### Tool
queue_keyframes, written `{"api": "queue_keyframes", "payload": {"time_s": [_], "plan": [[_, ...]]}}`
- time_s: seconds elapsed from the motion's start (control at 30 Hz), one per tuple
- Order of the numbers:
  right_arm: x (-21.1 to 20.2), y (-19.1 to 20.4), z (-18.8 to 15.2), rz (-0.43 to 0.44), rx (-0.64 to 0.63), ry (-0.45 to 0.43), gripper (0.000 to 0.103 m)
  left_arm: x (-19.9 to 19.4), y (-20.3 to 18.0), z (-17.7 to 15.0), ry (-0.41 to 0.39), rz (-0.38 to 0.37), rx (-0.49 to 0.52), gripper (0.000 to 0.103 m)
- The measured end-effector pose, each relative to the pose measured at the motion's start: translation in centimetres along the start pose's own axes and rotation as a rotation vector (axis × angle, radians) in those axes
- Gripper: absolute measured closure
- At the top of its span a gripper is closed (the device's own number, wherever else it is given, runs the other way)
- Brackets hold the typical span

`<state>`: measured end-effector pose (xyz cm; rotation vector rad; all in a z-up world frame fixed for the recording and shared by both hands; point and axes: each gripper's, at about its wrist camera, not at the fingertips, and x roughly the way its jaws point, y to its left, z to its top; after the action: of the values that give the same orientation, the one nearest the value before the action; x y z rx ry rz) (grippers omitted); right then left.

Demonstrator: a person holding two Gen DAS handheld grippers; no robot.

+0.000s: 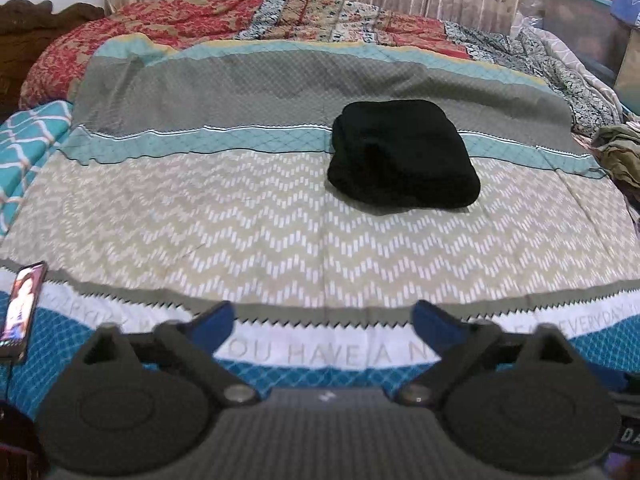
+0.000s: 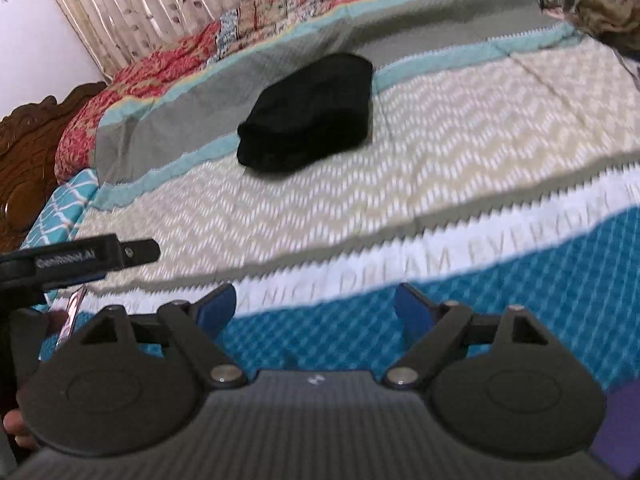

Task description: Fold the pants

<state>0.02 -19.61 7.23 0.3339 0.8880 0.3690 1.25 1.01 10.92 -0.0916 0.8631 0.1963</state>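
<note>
My right wrist view is smeared, so the lettering on the bedspread [image 2: 440, 184] there is mush past "DREAM". The left view cuts its text [image 1: 348, 354] behind my left claw [image 1: 322, 322]. The black pants [image 1: 402, 156] are so dark I can't make out any folds. The phone [image 1: 22, 312] gets clipped at the edge, and the olive clothes pile [image 1: 618, 152] runs off frame.
</note>
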Motion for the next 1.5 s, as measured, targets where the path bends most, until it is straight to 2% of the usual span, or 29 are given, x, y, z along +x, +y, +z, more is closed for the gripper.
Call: {"api": "queue_keyframes", "payload": {"time_s": [0.13, 0.53, 0.97, 1.5], "plan": [[-0.2, 0.6, -0.6, -0.007, 0.008, 0.034, 0.012, -1.1, 0.2, -0.8, -0.014, 0.019, 0.001, 0.0], [-1.1, 2.2, -1.6, -0.014, -0.019, 0.026, 0.011, -1.5, 0.8, -1.6, 0.012, 0.065, -0.007, 0.0], [-0.7, 0.9, -1.5, -0.031, 0.06, 0.037, 0.01, -1.0, -0.2, -2.0, 0.016, 0.109, 0.054, 0.0], [0.4, -0.8, -1.3, -0.037, 0.098, 0.077, 0.01, 1.3, -0.5, -2.0, 0.092, 0.151, 0.082, 0.0]]}}
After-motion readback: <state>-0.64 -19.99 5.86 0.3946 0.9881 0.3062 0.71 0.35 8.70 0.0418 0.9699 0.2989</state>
